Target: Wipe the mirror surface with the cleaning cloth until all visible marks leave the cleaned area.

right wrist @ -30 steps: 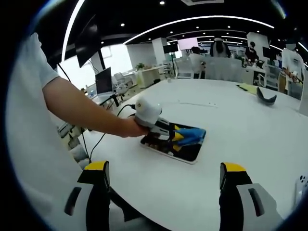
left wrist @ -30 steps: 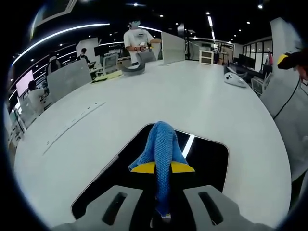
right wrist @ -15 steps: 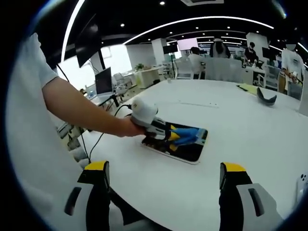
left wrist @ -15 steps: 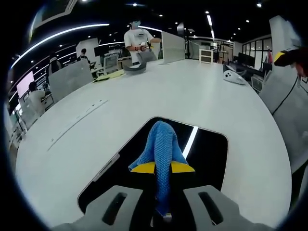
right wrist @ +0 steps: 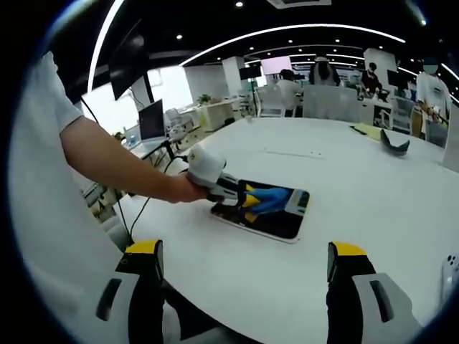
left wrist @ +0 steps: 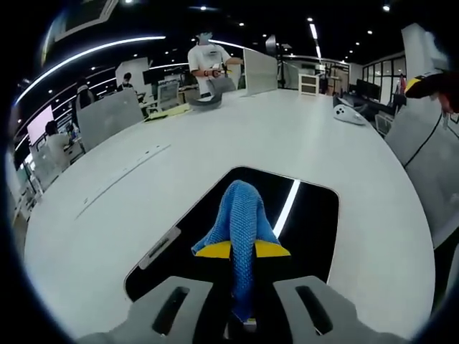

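A dark rectangular mirror (left wrist: 308, 222) lies flat on the white table; in the right gripper view the mirror (right wrist: 276, 223) sits at mid-table. My left gripper (left wrist: 242, 249) is shut on a blue knitted cleaning cloth (left wrist: 241, 215), which is pressed onto the mirror's near part. A bright ceiling-light reflection streaks the glass to the cloth's right. From the right gripper view the left gripper (right wrist: 247, 198), held by a person's hand, rests on the mirror with the cloth (right wrist: 271, 198). My right gripper (right wrist: 244, 259) hovers open well short of the mirror, with nothing between its yellow-tipped fingers.
The white table (left wrist: 301, 136) stretches wide around the mirror. A white device (left wrist: 350, 117) lies at its far right and a grey curved object (left wrist: 208, 100) at the far edge near a standing person (left wrist: 206, 61). A cable (right wrist: 154, 195) hangs at the table's left side.
The left gripper has drawn the cloth back toward the mirror's near end, so more dark glass shows beyond the cloth. The right gripper has stayed still and open.
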